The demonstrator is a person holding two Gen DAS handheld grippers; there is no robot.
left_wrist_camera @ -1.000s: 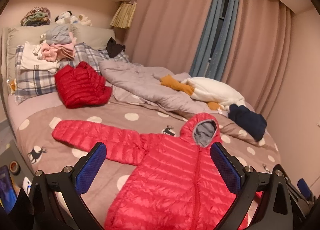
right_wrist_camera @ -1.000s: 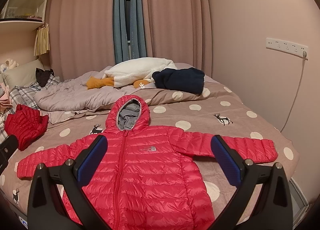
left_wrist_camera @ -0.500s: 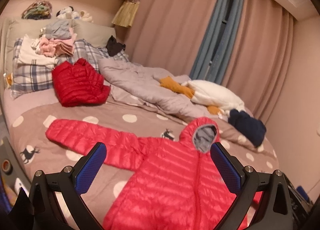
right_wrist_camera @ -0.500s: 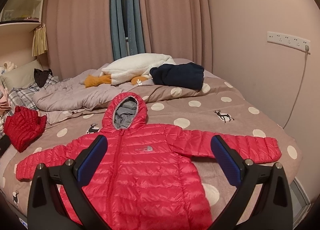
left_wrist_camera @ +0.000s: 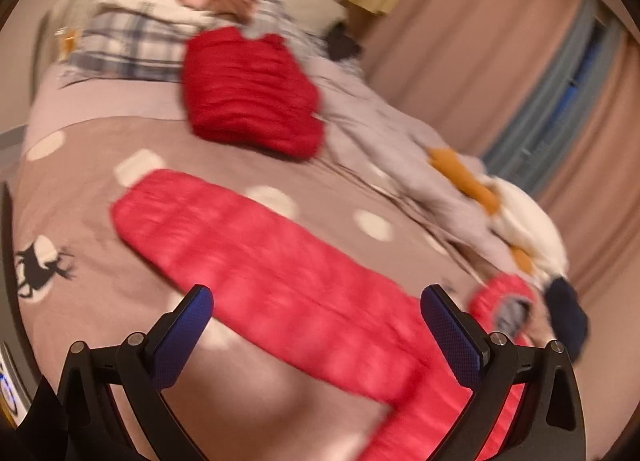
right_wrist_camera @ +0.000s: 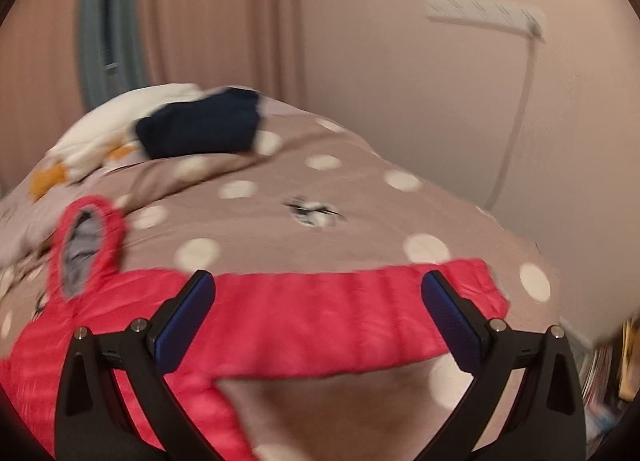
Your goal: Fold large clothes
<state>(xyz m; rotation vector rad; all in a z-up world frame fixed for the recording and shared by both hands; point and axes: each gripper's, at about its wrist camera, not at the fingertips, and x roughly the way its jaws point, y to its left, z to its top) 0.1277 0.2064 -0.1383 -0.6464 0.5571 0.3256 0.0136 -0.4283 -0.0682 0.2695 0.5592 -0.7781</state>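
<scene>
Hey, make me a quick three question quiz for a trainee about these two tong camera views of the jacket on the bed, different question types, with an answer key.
1. True or false: the left tongs are shut on the sleeve of the spread pink jacket.
2. Multiple choice: in the right wrist view, the right tongs point toward which part of the jacket? A the hood, B a sleeve, C the hem.
3. Fill in: the folded dark red jacket lies near the ____ pillow.

Key
1. False; both pairs are open and holding nothing.
2. B
3. plaid
</scene>
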